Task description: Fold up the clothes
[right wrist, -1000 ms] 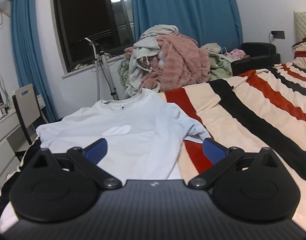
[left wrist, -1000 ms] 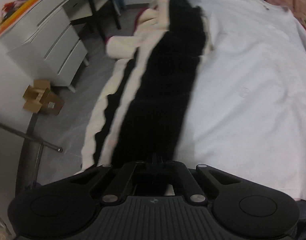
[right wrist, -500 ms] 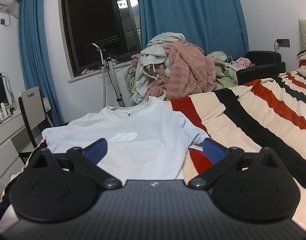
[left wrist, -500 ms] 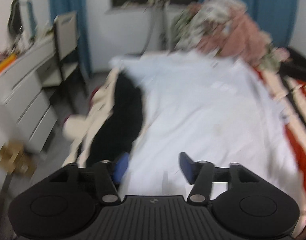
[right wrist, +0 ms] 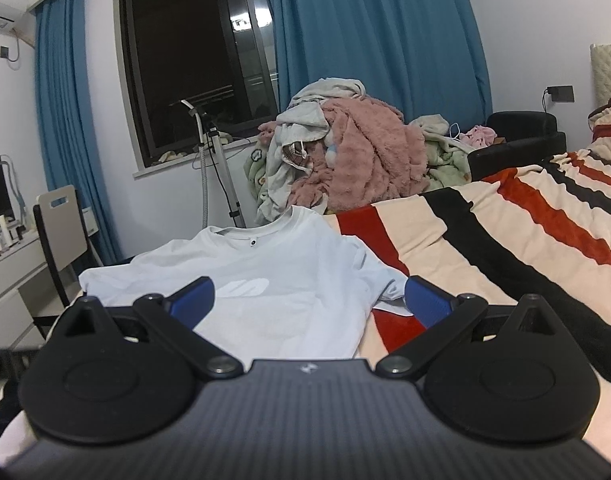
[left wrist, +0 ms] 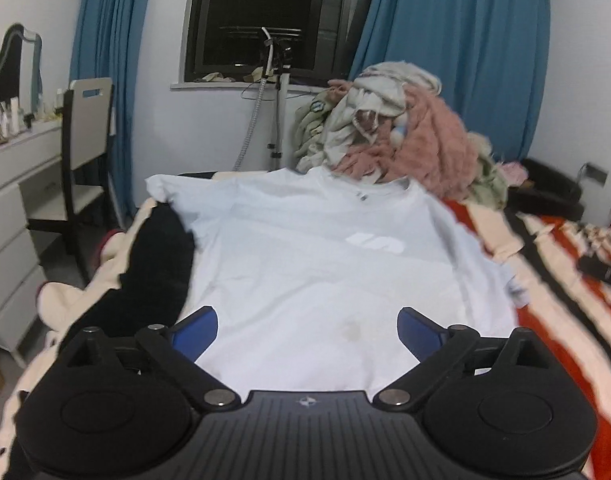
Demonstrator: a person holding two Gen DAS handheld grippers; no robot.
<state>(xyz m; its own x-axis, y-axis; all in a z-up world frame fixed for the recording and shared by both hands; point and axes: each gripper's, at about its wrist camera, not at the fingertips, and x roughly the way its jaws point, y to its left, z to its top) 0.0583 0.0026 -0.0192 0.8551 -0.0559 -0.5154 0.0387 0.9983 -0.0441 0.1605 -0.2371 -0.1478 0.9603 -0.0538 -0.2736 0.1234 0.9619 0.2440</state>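
With the white cotton T-shirt (left wrist: pixel 313 280) lying flat on the striped fleece blanket (right wrist: pixel 505 248), both the left gripper (left wrist: pixel 307 330), jaws just opening, and right gripper (right wrist: pixel 309 300) are hovering spread and empty, likely needing a hem or sleeve grab next.

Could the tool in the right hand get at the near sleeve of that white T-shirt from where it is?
Probably yes. The right tool stands open over the white T-shirt, and the sleeve lies flat on the striped blanket just ahead, with nothing between them.
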